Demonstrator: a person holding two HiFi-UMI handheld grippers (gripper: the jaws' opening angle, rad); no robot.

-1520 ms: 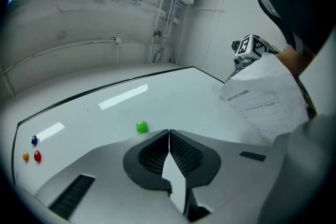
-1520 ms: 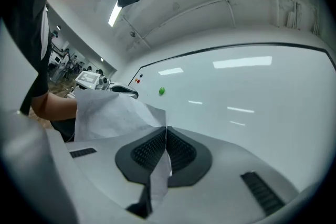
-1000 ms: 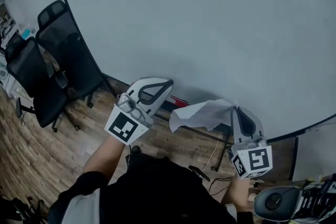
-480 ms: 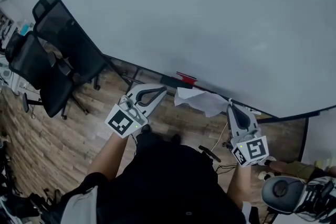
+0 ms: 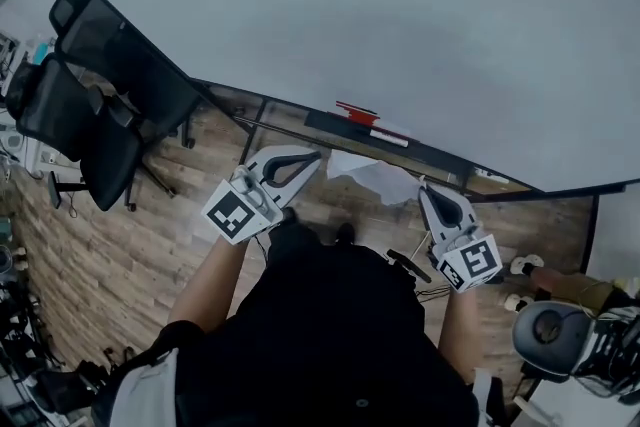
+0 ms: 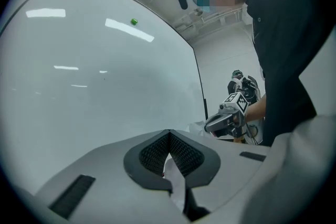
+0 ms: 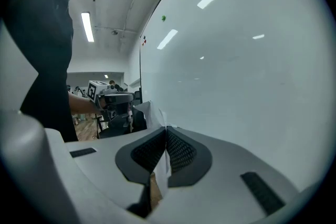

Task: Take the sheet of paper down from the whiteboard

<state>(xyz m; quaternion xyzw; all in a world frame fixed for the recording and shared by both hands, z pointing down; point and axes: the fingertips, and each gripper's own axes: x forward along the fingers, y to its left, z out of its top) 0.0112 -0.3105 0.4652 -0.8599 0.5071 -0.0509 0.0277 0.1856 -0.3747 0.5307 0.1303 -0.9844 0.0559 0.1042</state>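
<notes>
The white sheet of paper (image 5: 372, 177) hangs crumpled between my two grippers, off the whiteboard (image 5: 400, 15) and just below its lower rail. My left gripper (image 5: 318, 155) is shut on the sheet's left edge; in the left gripper view the paper (image 6: 176, 178) runs pinched between the pads of that gripper (image 6: 169, 134). My right gripper (image 5: 425, 187) is shut on the right edge, and the paper (image 7: 159, 165) is squeezed in its closed jaws (image 7: 166, 128). Each gripper view shows the other gripper across the sheet.
Two black office chairs (image 5: 100, 105) stand at the left on the wooden floor (image 5: 120, 245). A red item (image 5: 357, 112) lies on the board's lower rail. A green magnet (image 6: 134, 21) stays high on the board. Grey equipment (image 5: 560, 340) sits at the lower right.
Both grippers have sunk with the paper held between them, from in front of the board's face to below its lower rail. The green magnet has left the head view.
</notes>
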